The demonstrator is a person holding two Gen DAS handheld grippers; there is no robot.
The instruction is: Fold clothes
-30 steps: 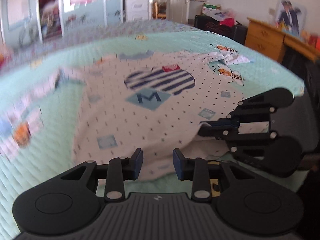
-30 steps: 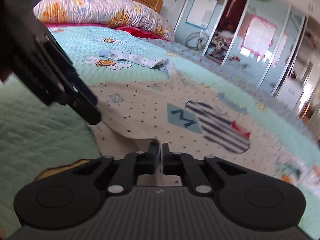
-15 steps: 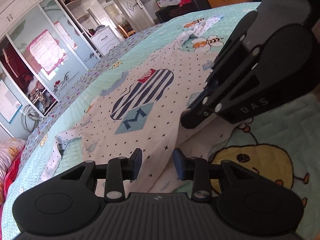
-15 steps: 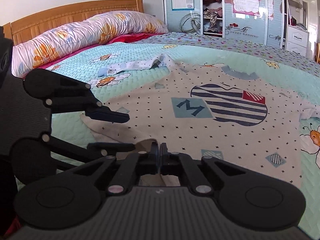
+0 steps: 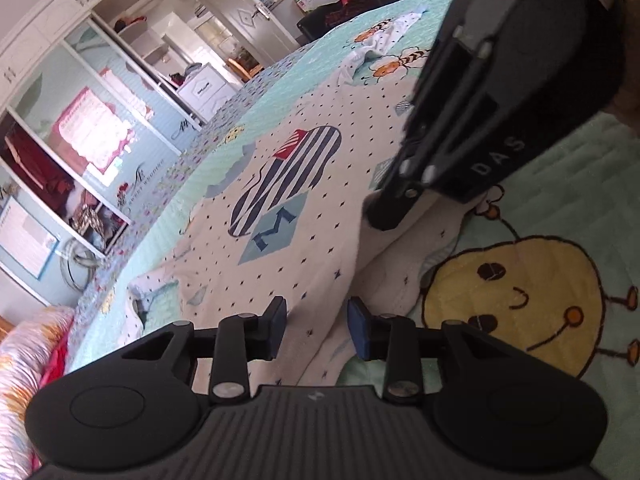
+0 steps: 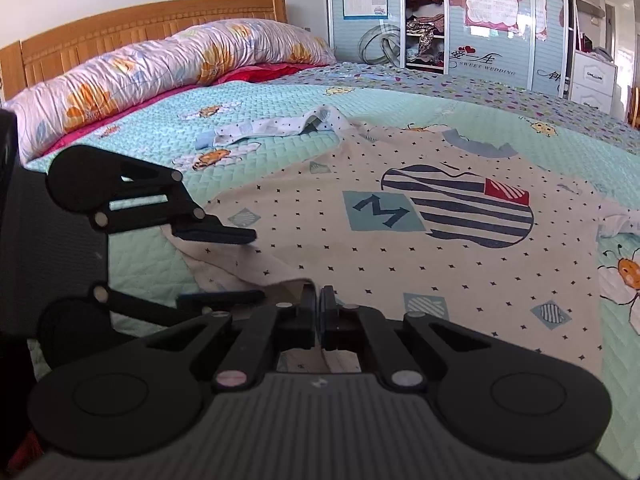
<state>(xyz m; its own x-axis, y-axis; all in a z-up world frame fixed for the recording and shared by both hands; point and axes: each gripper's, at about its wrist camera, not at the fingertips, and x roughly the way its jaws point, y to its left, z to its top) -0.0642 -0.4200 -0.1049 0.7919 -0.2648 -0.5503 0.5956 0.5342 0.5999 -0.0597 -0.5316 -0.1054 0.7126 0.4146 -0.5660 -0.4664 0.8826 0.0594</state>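
White shirt [image 6: 420, 248] with small dark dots, striped graphic and an "M" patch, lies spread front-up on the bed [image 6: 248, 112], over a mint quilted bedspread. Near hem edge is lifted and rumpled toward both tools; one sleeve [image 6: 276, 128] trails out toward the pillow side, the other bunches at the right edge of the right wrist view.

Right tool [image 6: 318, 312] has jaws pressed together, pinching the raised hem fabric, cloth visible between and behind the pads. In the left wrist view the right tool [image 5: 384, 216] comes in from the upper right, tip down on the shirt edge.

Left tool [image 5: 316, 320] has jaws spread apart, blue pads [image 5: 358, 332] either side of the hem edge, not pressing it; cloth lies under and between them. From the right wrist view the left tool [image 6: 236, 264] sits at the left, jaws gaping over the hem corner.

Yellow smiley print [image 5: 516, 300] on bedspread just beside the hem. Long floral pillow [image 6: 160, 68] against wooden headboard [image 6: 120, 28]; wardrobe with sliding doors [image 6: 480, 20] beyond.
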